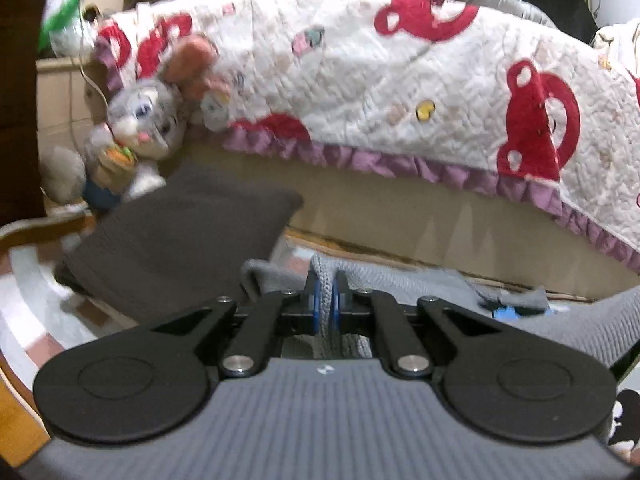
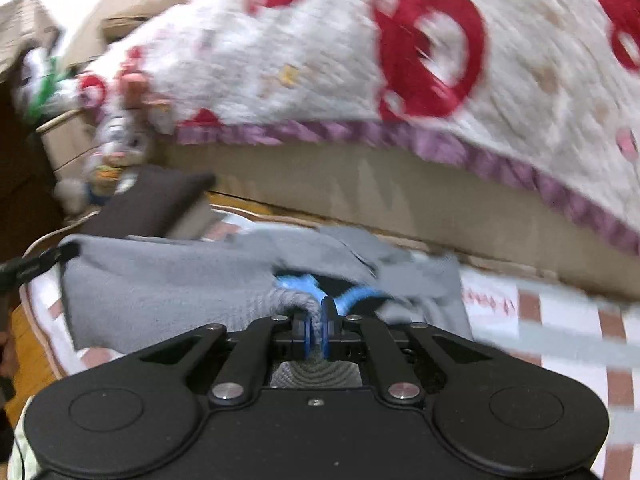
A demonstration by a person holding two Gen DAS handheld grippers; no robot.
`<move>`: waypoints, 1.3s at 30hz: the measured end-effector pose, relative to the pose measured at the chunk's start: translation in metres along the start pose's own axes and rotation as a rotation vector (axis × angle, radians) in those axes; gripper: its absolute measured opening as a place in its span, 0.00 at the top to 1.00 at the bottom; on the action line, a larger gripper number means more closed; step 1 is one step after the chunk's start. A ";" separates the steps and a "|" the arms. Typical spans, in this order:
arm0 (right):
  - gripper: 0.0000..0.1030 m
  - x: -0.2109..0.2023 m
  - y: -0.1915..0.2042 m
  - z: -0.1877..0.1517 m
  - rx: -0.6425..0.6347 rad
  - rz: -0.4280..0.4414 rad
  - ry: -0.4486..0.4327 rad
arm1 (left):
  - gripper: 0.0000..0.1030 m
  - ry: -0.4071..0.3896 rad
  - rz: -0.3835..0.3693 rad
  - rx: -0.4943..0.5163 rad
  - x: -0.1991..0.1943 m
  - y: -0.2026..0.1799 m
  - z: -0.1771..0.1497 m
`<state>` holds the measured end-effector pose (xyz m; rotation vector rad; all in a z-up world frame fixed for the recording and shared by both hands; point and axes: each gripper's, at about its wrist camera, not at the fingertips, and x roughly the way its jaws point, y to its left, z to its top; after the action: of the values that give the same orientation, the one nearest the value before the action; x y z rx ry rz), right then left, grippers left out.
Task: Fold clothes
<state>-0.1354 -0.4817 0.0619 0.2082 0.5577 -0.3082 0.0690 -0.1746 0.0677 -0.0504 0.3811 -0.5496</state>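
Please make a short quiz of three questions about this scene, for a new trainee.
1. True or false: the left gripper is shut on the grey knit garment.
2. What does the right gripper hold? A) dark cushion B) grey knit garment C) plush rabbit
3. What colour is the frill along the edge of the quilt?

Key: 1 true; 2 B; 3 purple.

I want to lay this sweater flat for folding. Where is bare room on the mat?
Free: the checked mat right of the grey sweater, up to the bed base. A smaller strip of mat shows left of the dark cushion. Crowded: the far left corner, where the cushion and plush rabbit sit. Both tongs, left and right, pinch the sweater.
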 end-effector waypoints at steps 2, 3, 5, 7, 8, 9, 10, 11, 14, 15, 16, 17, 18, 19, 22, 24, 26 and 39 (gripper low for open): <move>0.94 -0.016 0.011 0.008 -0.054 0.096 -0.070 | 1.00 -0.077 -0.032 -0.033 -0.024 0.012 0.010; 0.96 -0.026 0.016 0.012 -0.078 0.160 -0.113 | 1.00 -0.111 -0.034 -0.037 -0.037 0.020 0.015; 0.97 -0.043 0.026 0.019 -0.127 0.277 -0.186 | 1.00 -0.154 -0.031 -0.046 -0.057 0.034 0.021; 0.97 -0.031 0.037 0.014 -0.186 0.257 -0.115 | 1.00 -0.122 -0.037 -0.081 -0.060 0.053 0.012; 0.97 -0.020 0.042 0.009 -0.219 0.231 -0.068 | 1.00 -0.080 -0.033 -0.104 -0.053 0.061 0.002; 0.96 -0.009 0.046 0.004 -0.244 0.207 -0.017 | 1.00 -0.036 -0.029 -0.127 -0.046 0.068 -0.008; 0.96 0.008 0.046 -0.006 -0.234 0.179 0.048 | 1.00 0.025 -0.038 -0.157 -0.035 0.074 -0.021; 0.95 0.022 0.044 -0.016 -0.218 0.137 0.098 | 1.00 0.075 -0.049 -0.189 -0.025 0.076 -0.031; 0.80 0.054 0.024 -0.046 -0.169 -0.017 0.242 | 0.98 0.188 -0.101 -0.236 0.002 0.068 -0.058; 0.73 0.058 0.014 -0.055 -0.127 -0.065 0.287 | 0.98 0.220 -0.121 -0.242 0.011 0.063 -0.066; 0.69 0.058 0.002 -0.065 -0.062 -0.110 0.336 | 0.98 0.248 -0.156 -0.225 0.018 0.053 -0.076; 0.67 0.055 -0.009 -0.074 0.016 -0.128 0.379 | 0.96 0.282 -0.197 -0.203 0.023 0.042 -0.085; 0.58 0.052 -0.021 -0.084 0.095 -0.146 0.420 | 0.95 0.321 -0.239 -0.188 0.028 0.029 -0.093; 0.50 0.048 -0.032 -0.094 0.170 -0.160 0.456 | 0.94 0.362 -0.280 -0.173 0.032 0.017 -0.101; 0.49 0.030 -0.061 -0.129 0.341 -0.143 0.464 | 0.73 0.422 -0.463 -0.156 0.034 -0.022 -0.116; 0.49 0.028 -0.077 -0.145 0.443 -0.135 0.426 | 0.45 0.479 -0.610 -0.153 0.036 -0.046 -0.127; 0.49 0.026 -0.083 -0.154 0.493 -0.172 0.359 | 0.45 0.539 -0.659 -0.112 0.034 -0.072 -0.139; 0.44 0.054 -0.083 -0.164 0.376 -0.236 0.253 | 0.80 0.666 -0.519 0.087 0.073 -0.152 -0.198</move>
<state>-0.2003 -0.5261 -0.1132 0.5520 0.7750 -0.6220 -0.0227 -0.3317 -0.1190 0.1261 1.0075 -1.0978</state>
